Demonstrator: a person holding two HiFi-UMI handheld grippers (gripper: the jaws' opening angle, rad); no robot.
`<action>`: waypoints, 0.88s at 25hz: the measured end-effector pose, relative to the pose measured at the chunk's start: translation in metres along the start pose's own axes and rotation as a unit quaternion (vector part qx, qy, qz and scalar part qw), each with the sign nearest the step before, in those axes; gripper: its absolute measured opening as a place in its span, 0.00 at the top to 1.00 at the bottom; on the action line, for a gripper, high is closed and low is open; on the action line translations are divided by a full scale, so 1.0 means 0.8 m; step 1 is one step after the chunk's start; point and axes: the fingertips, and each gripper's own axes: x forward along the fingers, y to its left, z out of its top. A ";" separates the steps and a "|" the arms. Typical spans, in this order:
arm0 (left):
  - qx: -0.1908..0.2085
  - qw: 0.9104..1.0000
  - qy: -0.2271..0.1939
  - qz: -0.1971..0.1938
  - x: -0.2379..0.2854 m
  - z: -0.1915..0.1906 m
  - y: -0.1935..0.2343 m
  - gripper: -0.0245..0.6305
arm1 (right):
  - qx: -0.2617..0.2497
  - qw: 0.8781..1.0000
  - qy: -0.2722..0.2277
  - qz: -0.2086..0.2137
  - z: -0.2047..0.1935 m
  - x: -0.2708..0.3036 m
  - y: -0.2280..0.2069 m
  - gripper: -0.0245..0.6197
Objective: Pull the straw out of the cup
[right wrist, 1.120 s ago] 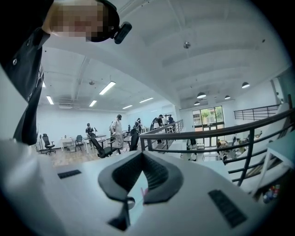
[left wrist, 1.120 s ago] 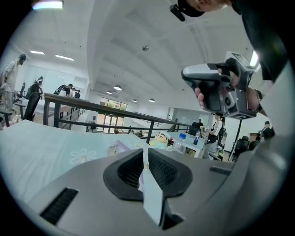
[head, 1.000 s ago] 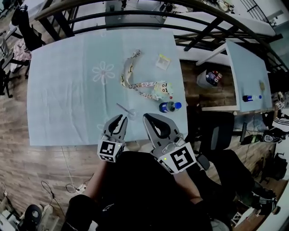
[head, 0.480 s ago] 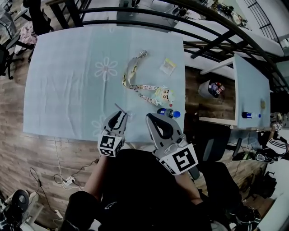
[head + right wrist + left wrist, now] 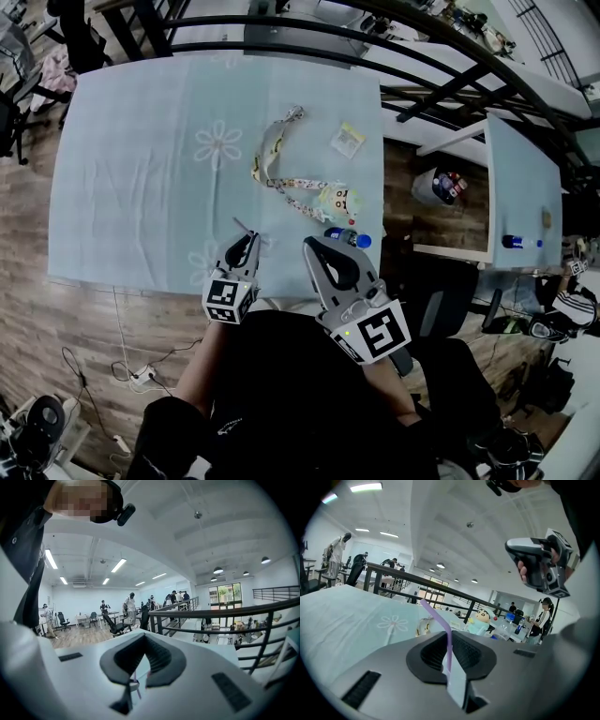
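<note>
Purple thin-walled plastic makes up the straw (image 5: 448,643), a slim tube with a bend near its upper end. It should be treated as very light, flexible and easily kinked or flattened. The smooth wall is likely to slip under a loose hold, so grip it on the straight lower shaft, well below the bend, with moderate pressure only. That is where it is held now: the left gripper (image 5: 450,660) has its jaws pressed together on the shaft, and the bent end rises clear above them. In the head view the straw (image 5: 241,227) projects from the left gripper (image 5: 246,247) over the near edge of the table (image 5: 122,187). No cup can be made out in any view, so extraction appears complete. The right gripper (image 5: 136,677) has its jaws drawn nearly together; a small thin item shows in the narrow gap, and it cannot be identified. In the head view the right gripper (image 5: 319,251) sits just beside the left. Further out on the pale blue cloth lie a lanyard (image 5: 272,155), a cartoon figure (image 5: 339,199), a blue-capped bottle (image 5: 347,238) and a small packet (image 5: 347,139).
</note>
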 end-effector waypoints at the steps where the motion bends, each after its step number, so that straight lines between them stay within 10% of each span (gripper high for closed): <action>1: 0.000 1.000 0.000 0.000 0.000 0.001 0.000 0.90 | 0.000 1.000 0.000 0.000 0.000 0.000 0.000 0.95; 22: 0.010 0.996 -0.075 -0.045 -0.046 0.079 -0.020 0.91 | 0.008 0.999 -0.023 -0.035 0.011 -0.018 0.011 0.95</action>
